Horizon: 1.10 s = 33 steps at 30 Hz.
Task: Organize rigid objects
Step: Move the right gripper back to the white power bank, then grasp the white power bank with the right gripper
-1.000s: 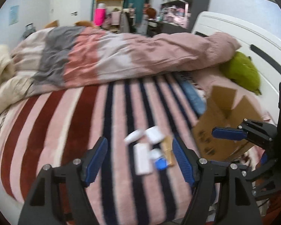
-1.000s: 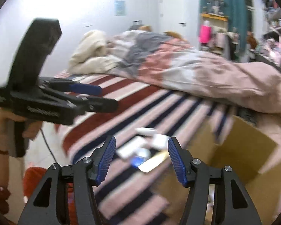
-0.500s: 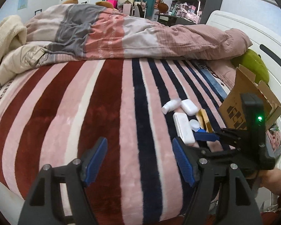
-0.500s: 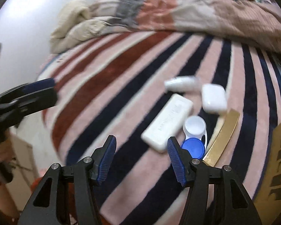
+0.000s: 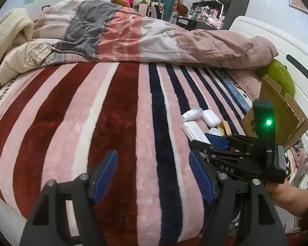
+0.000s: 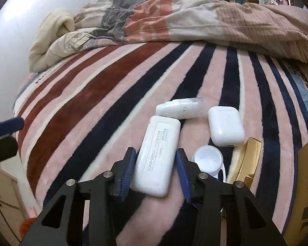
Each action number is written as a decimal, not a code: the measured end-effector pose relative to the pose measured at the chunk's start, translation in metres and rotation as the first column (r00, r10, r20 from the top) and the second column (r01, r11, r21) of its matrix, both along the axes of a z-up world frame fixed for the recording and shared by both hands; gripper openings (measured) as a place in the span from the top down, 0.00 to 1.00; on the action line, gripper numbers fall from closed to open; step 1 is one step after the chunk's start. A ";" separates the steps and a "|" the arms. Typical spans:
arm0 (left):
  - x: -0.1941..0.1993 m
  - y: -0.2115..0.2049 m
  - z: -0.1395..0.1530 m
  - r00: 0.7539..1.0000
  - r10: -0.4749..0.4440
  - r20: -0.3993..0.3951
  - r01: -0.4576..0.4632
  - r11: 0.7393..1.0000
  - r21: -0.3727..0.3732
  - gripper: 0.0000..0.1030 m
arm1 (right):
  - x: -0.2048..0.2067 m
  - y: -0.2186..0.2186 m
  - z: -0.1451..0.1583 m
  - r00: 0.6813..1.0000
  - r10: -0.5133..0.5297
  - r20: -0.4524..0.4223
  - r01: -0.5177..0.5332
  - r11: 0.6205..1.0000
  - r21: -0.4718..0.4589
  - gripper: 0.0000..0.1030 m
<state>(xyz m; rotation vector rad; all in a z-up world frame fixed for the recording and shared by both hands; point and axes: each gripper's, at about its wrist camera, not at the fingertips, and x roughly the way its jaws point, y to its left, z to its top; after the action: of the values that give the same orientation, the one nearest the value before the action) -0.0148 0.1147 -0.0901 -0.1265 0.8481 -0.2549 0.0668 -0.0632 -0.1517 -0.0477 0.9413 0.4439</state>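
Right gripper [image 6: 156, 170] straddles the white case [image 6: 157, 157] on the striped blanket [image 6: 113, 106], jaws partly open, not visibly clamped. Left gripper [image 5: 153, 174] hangs wide open, empty. Risk: soft pile lets the case tilt, or a finger nudges the lid [image 6: 207, 161].

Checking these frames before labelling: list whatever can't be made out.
- Box: inside hidden by its own wall and the right gripper in the left view; cut by the edge in the right view.
- Blue lid: mostly behind that gripper; the finger covers it in the right view.
- White case: whether the pads touch it is unclear.
- Left gripper: open, empty.
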 end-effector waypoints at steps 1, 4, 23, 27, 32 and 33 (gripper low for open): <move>0.001 0.000 0.000 1.000 -0.001 -0.001 0.001 1.000 0.001 0.33 | -0.002 -0.001 0.001 1.000 0.021 -0.004 -0.021 1.000 0.007 0.68; 0.001 -0.004 0.001 1.000 -0.008 -0.005 0.008 1.000 0.005 0.33 | -0.011 0.000 0.004 0.992 0.123 -0.029 -0.122 0.992 0.037 0.69; -0.004 -0.028 0.035 0.996 -0.094 0.010 0.094 0.982 -0.165 0.33 | -0.046 0.005 0.057 0.950 0.300 0.085 -0.305 0.951 0.047 0.70; 0.004 -0.055 0.067 0.990 -0.138 0.041 0.144 0.971 -0.192 0.34 | -0.063 -0.016 0.104 0.923 0.341 0.178 -0.362 0.927 0.101 0.70; 0.024 -0.105 0.102 0.962 -0.259 0.090 0.274 0.924 -0.267 0.56 | -0.078 -0.059 0.152 0.901 0.310 0.304 -0.364 0.921 0.141 0.70; 0.029 -0.118 0.107 0.952 -0.290 0.096 0.305 0.910 -0.281 0.60 | -0.080 -0.066 0.156 0.900 0.302 0.315 -0.360 0.922 0.141 0.70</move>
<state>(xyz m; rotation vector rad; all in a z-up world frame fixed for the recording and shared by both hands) 0.0146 -0.0038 0.0170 -0.2667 0.7715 -0.6705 -0.0135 -0.1288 0.0045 -0.0925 0.5967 0.8245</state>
